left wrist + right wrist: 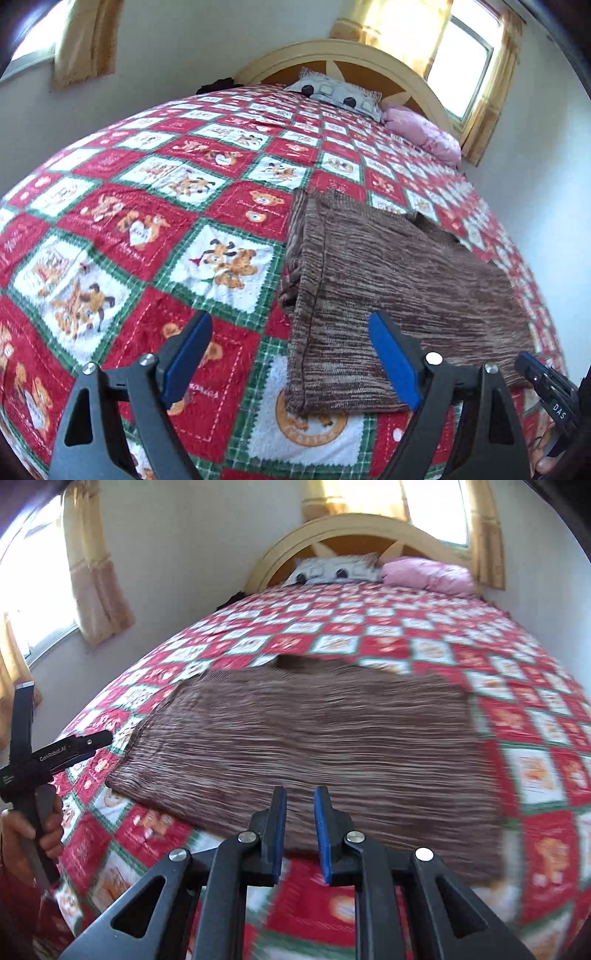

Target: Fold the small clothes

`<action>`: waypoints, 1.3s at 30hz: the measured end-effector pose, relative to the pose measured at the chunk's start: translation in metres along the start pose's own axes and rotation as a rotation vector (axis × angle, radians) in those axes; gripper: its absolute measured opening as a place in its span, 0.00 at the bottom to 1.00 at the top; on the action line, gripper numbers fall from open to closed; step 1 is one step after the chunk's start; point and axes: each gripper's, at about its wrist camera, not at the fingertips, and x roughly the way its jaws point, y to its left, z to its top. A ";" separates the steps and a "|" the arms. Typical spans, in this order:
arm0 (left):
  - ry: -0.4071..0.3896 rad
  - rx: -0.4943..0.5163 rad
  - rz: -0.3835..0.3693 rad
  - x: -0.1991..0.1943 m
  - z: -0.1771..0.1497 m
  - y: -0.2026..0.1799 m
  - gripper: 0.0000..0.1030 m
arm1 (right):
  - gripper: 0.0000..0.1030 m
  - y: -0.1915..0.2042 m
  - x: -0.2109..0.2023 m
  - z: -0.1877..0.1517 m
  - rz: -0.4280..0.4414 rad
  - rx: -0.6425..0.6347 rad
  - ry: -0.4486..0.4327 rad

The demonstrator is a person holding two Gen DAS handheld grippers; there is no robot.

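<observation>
Brown knit garment (314, 746) smeared by motion blur in right wrist view; far edge partly hidden. Quilt (546, 775) motifs blurred, print unreadable.

A bed is covered by a red, white and green patchwork quilt (155, 221) printed with teddy bears. At its far end stands an arched cream headboard (343, 55), with a grey patterned pillow (336, 94) and a pink pillow (424, 134) side by side before it. Yellow curtains (85, 40) hang beside bright windows (461, 62) in pale walls.
</observation>
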 end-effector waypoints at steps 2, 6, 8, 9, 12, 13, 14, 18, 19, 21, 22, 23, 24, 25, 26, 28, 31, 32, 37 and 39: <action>0.016 0.049 0.038 0.006 -0.004 -0.007 0.86 | 0.15 0.005 0.021 -0.008 -0.002 0.022 0.061; 0.086 0.113 0.120 0.024 -0.023 -0.009 0.86 | 0.15 0.006 0.030 -0.021 0.017 0.042 0.055; 0.071 0.136 0.139 0.024 -0.026 -0.012 0.88 | 0.15 0.001 0.031 -0.022 0.043 0.068 0.050; 0.073 0.143 0.145 0.024 -0.026 -0.015 0.88 | 0.15 -0.001 0.031 -0.022 0.052 0.077 0.047; 0.077 0.146 0.157 0.023 -0.024 -0.016 0.88 | 0.15 -0.004 0.031 -0.024 0.062 0.085 0.041; 0.075 0.140 0.157 0.022 -0.021 -0.017 0.88 | 0.15 -0.004 0.030 -0.024 0.064 0.087 0.040; 0.071 0.137 0.156 0.021 -0.020 -0.017 0.88 | 0.15 -0.003 0.031 -0.024 0.067 0.089 0.039; 0.028 0.165 0.177 0.018 -0.001 -0.028 0.88 | 0.15 -0.007 0.030 -0.024 0.081 0.100 0.038; 0.016 0.177 0.185 0.019 0.006 -0.033 0.88 | 0.15 -0.007 0.030 -0.024 0.083 0.102 0.038; 0.001 0.187 0.185 0.025 0.017 -0.039 0.90 | 0.15 -0.008 0.030 -0.024 0.088 0.105 0.037; -0.002 0.185 0.190 0.028 0.021 -0.040 0.90 | 0.16 -0.009 0.030 -0.024 0.089 0.107 0.037; 0.002 0.182 0.198 0.033 0.025 -0.042 0.90 | 0.16 -0.010 0.030 -0.024 0.091 0.108 0.036; 0.011 0.178 0.204 0.039 0.029 -0.044 0.90 | 0.16 -0.010 0.030 -0.024 0.091 0.108 0.036; 0.019 0.175 0.210 0.044 0.031 -0.046 0.90 | 0.16 -0.010 0.030 -0.024 0.091 0.108 0.036; 0.027 0.172 0.220 0.050 0.033 -0.048 0.90 | 0.16 -0.010 0.030 -0.024 0.091 0.108 0.036; 0.046 0.168 0.237 0.059 0.034 -0.050 0.90 | 0.16 -0.010 0.030 -0.024 0.091 0.108 0.036; 0.079 0.153 0.246 0.068 0.032 -0.050 0.86 | 0.16 -0.010 0.030 -0.024 0.092 0.109 0.035; 0.096 0.147 0.245 0.073 0.030 -0.048 0.83 | 0.16 -0.010 0.030 -0.024 0.093 0.109 0.035; 0.103 0.088 0.168 0.079 0.024 -0.044 0.75 | 0.16 -0.011 0.030 -0.025 0.100 0.116 0.036; 0.101 0.065 0.136 0.079 0.025 -0.042 0.67 | 0.16 -0.012 0.030 -0.025 0.103 0.118 0.036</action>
